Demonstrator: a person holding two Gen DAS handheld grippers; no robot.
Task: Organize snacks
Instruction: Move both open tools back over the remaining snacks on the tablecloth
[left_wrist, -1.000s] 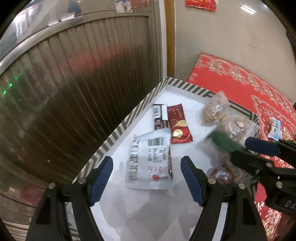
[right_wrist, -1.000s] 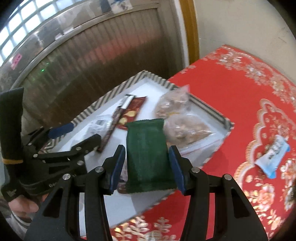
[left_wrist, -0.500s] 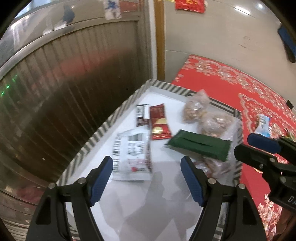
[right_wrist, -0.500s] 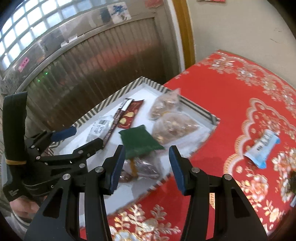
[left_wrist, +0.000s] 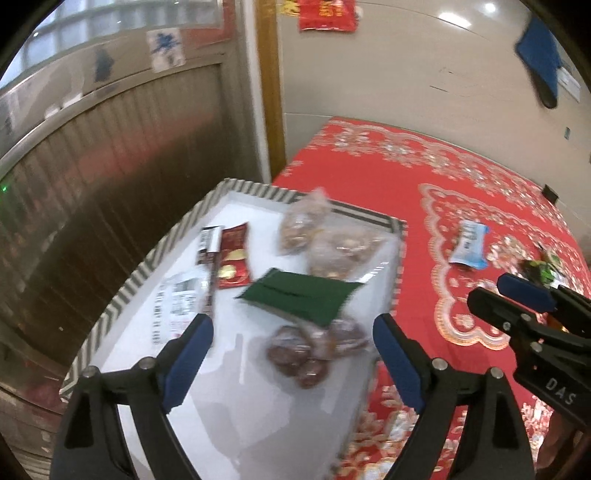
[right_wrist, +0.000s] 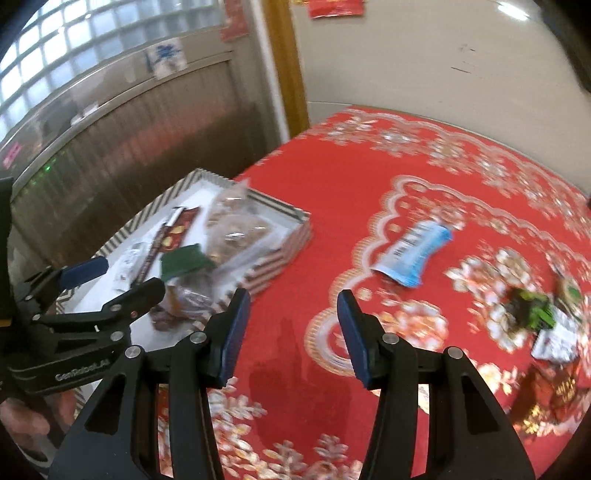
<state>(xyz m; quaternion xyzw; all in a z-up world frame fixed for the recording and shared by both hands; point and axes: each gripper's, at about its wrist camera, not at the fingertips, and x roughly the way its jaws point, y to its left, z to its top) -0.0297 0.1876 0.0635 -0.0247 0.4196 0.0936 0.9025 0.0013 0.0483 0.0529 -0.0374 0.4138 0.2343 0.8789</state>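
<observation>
A white tray with a striped rim (left_wrist: 122, 302) (right_wrist: 291, 243) sits at the left edge of the red tablecloth. In it lie a green packet (left_wrist: 299, 295) (right_wrist: 183, 260), a red packet (left_wrist: 232, 258), a white packet (left_wrist: 175, 310), clear bags of nuts (left_wrist: 332, 243) and a bag of dark round snacks (left_wrist: 306, 354). My left gripper (left_wrist: 291, 354) is open and empty above the tray's near part. My right gripper (right_wrist: 291, 328) is open and empty over the cloth, right of the tray. A blue packet (right_wrist: 413, 254) (left_wrist: 469, 247) lies on the cloth.
More snacks lie at the cloth's right side: a green-black wrapper (right_wrist: 532, 310), a silver packet (right_wrist: 557, 339) and a red packet (right_wrist: 554, 391). A ribbed metal shutter (left_wrist: 92, 184) stands behind the tray, and a pale wall (right_wrist: 424, 55) behind the table.
My right gripper let go of the green packet, which now lies in the tray, and swung right over the cloth. Both views have pulled back and up from the tray.
</observation>
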